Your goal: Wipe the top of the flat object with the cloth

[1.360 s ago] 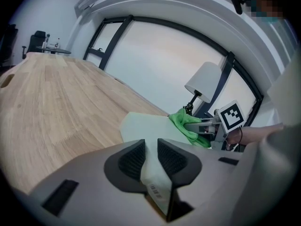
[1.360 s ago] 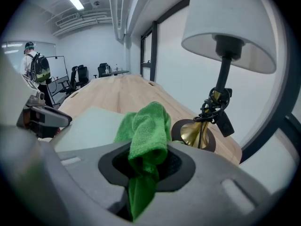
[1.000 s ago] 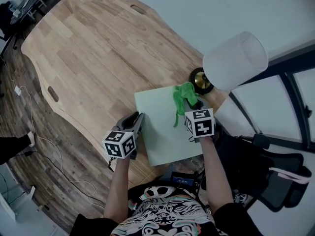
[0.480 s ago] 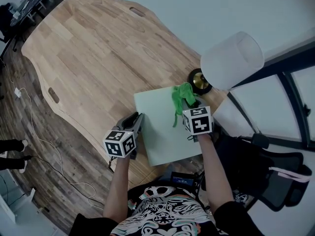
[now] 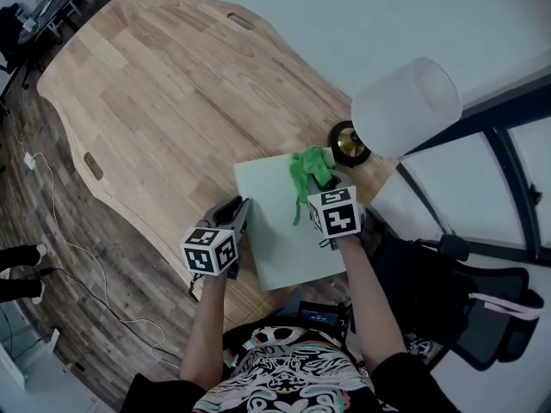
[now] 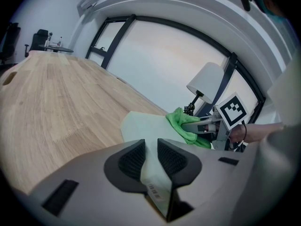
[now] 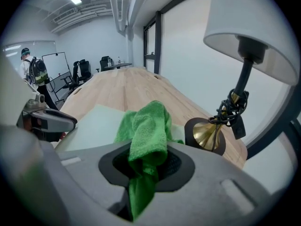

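Left gripper (image 5: pixel 237 206), right gripper (image 5: pixel 336 179): grey, marker-cubed; patterned shirt (image 5: pixel 288 375).

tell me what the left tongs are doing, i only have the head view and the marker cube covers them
observer: the left tongs are closed on the left edge of the pale green board.
operator: and the right ones, holding anything
observer: yes, the right tongs are shut on the green cloth, which bunches up ahead of them over the board.
operator: anything else i can't see
observer: under the shade, a dark cord is wound round the lamp stem above its brass base.
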Demonstrator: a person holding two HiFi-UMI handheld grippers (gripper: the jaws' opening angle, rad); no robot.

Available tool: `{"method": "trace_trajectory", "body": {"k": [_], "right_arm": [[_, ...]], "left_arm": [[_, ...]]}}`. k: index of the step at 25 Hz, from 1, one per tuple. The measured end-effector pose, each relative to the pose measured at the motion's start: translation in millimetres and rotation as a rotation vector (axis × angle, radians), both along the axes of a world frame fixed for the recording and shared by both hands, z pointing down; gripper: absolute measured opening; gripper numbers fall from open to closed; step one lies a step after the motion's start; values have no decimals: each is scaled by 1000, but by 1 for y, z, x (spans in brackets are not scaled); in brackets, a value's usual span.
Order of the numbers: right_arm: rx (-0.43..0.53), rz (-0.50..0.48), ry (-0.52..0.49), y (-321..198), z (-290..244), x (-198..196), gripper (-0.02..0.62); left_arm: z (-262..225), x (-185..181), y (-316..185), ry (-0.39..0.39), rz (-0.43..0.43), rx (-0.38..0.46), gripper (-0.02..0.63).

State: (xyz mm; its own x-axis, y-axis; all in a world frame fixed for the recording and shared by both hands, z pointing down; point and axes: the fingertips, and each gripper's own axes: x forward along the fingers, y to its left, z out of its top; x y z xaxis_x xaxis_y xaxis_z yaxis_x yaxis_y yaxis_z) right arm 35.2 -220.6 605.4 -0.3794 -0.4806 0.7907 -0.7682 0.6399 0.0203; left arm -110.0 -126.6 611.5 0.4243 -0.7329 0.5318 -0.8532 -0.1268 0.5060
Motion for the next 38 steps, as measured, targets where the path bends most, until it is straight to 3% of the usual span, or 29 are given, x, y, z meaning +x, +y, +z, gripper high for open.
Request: {"method": "trace_trajectory", "body": {"k": [15, 38], "right_arm": [[-9, -120, -33, 17, 0, -54, 77], [-31, -210, -62, 33, -5, -107, 77]], "left_arm": [[0, 1, -1, 4, 10, -2, 83], [2, 1, 0, 22, 35, -6, 83]]}}
